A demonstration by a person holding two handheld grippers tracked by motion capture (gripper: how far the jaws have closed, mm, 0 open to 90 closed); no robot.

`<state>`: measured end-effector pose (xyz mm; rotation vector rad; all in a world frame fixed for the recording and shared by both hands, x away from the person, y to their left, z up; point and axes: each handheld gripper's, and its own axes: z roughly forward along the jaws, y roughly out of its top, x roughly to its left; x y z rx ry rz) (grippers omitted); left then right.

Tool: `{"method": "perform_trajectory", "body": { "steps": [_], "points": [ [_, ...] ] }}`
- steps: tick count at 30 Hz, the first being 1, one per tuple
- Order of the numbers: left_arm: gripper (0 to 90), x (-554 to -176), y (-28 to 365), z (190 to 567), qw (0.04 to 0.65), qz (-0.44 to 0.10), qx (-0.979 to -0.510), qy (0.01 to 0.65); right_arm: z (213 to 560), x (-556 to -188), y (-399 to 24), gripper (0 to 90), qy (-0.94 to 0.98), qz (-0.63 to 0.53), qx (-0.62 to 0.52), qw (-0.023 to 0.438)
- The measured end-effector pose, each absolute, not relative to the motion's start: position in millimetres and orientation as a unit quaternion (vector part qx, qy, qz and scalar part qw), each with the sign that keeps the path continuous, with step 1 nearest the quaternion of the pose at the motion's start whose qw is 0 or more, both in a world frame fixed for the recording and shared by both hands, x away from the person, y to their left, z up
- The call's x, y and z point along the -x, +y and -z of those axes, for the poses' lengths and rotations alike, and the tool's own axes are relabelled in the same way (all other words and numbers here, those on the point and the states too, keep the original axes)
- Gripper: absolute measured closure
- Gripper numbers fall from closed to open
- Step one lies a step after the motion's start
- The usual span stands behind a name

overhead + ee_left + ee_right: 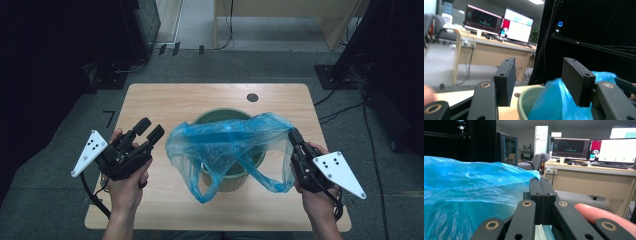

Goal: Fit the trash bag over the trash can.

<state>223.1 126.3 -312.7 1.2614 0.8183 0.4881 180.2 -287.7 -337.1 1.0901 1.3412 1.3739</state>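
- My right tongs [294, 136] are pressed together on the edge of the blue plastic bag [227, 145]; in the right gripper view the two jaws meet with no gap and the blue film [471, 195] runs in between them at the base.
- My right hand [320, 192] wraps the body of those tongs at the right edge of the surface [165, 102], with the grey three-cornered plate [338, 172] on top; a fingertip [599, 213] shows beside the jaws in the right gripper view.
- My left tongs [148, 131] stand wide apart and hold nothing; in the left gripper view the gap between the two pads [506, 77] looks through to the room beyond.
- My left hand [125, 187] holds those tongs over the left part of the surface, near the bag's left side but apart from it, jaws pointing up and to the right toward it.
- The bag is stretched from my right tongs across the top of the green bin [215, 117], draped over its opening and hanging down its near side; its left side is loose.
- The bin stands upright near the middle of the wooden surface; in the left gripper view its pale green rim [524, 98] sits just past my left tongs with the blue bag [559, 102] rising out of it.
- A small dark round spot [252, 97] lies on the surface behind the bin.
- Beyond, the gripper views show a desk [594, 180] with monitors [571, 147].
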Motion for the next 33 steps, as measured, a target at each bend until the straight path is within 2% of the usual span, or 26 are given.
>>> {"method": "perform_trajectory", "body": {
  "steps": [4,9,14,16,19,21,23,26,33],
  "points": [
    [44.1,-211,110,307,0.705,-0.213,-0.587,0.337,338,-180,-285,90.0,0.546,-0.556,-0.439,0.448],
    [43.0,-199,73,307,0.678,-0.181,-0.660,0.267,338,-179,-283,90.0,0.549,-0.557,-0.435,0.446],
    [40.2,-204,48,324,0.643,-0.156,-0.710,0.240,338,-178,-282,90.0,0.552,-0.560,-0.431,0.442],
    [45.2,-208,45,330,0.628,-0.162,-0.723,0.237,338,-177,-282,90.0,0.554,-0.562,-0.426,0.442],
    [62.5,-214,44,339,0.612,-0.171,-0.734,0.240,338,-177,-281,90.0,0.559,-0.564,-0.422,0.437],
    [77.5,-222,48,343,0.615,-0.148,-0.732,0.254,339,-178,-281,90.0,0.563,-0.562,-0.422,0.436],
    [85.1,-232,55,347,0.626,-0.121,-0.721,0.272,341,-180,-280,90.0,0.568,-0.557,-0.424,0.432],
    [88.6,-244,67,353,0.637,-0.089,-0.707,0.294,347,-185,-280,90.0,0.577,-0.549,-0.427,0.429],
    [88.3,-262,85,362,0.656,-0.051,-0.680,0.324,367,-200,-272,90.0,0.602,-0.521,-0.436,0.420]
  ]
}}
